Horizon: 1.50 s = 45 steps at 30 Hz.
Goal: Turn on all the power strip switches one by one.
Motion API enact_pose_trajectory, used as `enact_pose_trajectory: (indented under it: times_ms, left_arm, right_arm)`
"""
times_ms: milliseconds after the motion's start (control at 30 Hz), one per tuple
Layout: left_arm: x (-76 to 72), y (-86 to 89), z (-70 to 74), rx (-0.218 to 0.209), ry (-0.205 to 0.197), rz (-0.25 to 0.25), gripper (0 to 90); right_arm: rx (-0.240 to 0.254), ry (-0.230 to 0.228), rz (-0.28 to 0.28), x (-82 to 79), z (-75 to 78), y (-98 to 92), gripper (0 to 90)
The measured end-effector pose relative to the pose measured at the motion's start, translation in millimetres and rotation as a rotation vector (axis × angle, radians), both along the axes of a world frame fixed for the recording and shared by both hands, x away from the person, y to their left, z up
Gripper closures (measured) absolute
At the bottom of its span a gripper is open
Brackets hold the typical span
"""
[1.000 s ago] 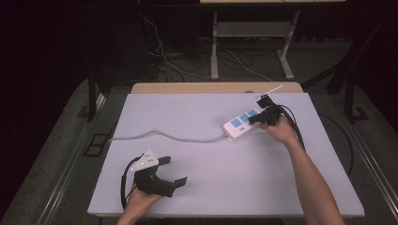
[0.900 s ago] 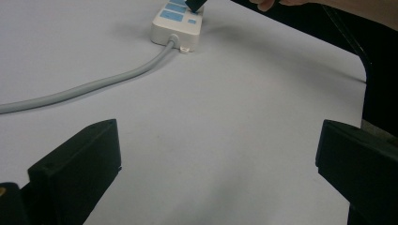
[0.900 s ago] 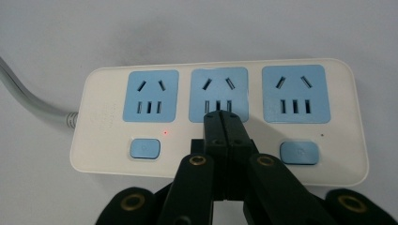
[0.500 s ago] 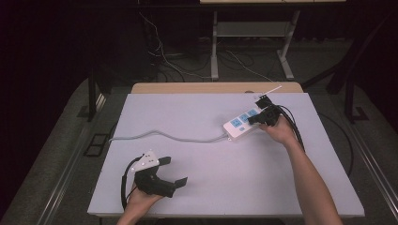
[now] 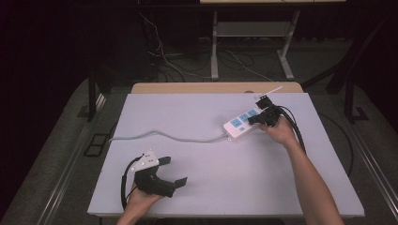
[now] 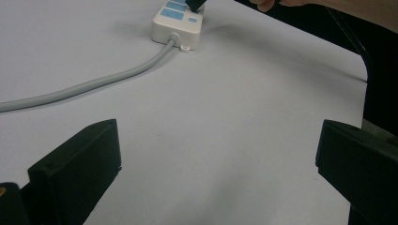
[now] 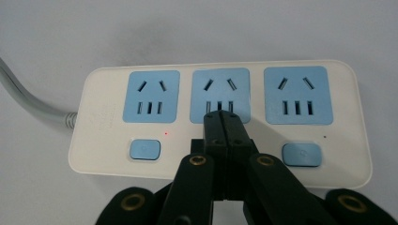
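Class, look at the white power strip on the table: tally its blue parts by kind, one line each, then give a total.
Blue socket panels on the power strip: 3
Blue buttons showing: 2
Total: 5
The shut right tool covers the middle spot, where a third button could be.

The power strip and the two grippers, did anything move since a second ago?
Nothing visibly changed. The right gripper stays shut, its tip over the middle of the power strip, and the left gripper still rests open near the table's front edge. The grey cord lies as before.
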<state>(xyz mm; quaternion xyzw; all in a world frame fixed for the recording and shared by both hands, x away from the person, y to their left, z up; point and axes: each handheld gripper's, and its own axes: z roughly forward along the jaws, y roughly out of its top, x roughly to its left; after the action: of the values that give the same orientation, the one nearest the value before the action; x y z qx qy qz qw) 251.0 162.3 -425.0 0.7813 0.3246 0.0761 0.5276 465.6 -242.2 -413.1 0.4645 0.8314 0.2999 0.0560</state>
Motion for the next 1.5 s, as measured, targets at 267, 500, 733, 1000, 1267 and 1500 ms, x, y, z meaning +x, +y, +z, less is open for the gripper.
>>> enact_pose_trajectory:
  times_ms: [267, 500, 733, 1000, 1267, 1500]
  left_arm:
    - [1.1, -0.6, -0.9, -0.001, 0.007, -0.003, 0.0]
    - [1.3, -0.7, -1.2, -0.001, 0.007, -0.004, 0.0]
    - [2.0, -1.1, -1.9, 0.000, 0.011, -0.002, 0.0]
    - [3.0, -0.7, -2.6, 0.000, 0.014, 0.005, 0.0]
    - [3.5, -0.6, -3.0, 0.001, 0.017, 0.010, 0.0]
    - [3.4, -1.0, -3.2, 0.000, 0.018, 0.009, 0.0]
  right_arm:
    - [0.017, 0.012, 0.000, 0.7, 0.8, 6.2, 90.0]
    - [0.018, 0.010, -0.003, 1.8, 3.5, 2.6, 90.0]
    - [0.050, -0.010, -0.001, 2.1, 13.5, -7.9, 90.0]
    - [0.081, -0.027, -0.013, 7.3, 28.6, -24.5, 90.0]
    - [0.082, -0.037, -0.033, 12.2, 39.4, -38.5, 90.0]
    - [0.071, -0.027, -0.045, 13.5, 37.9, -48.1, 90.0]
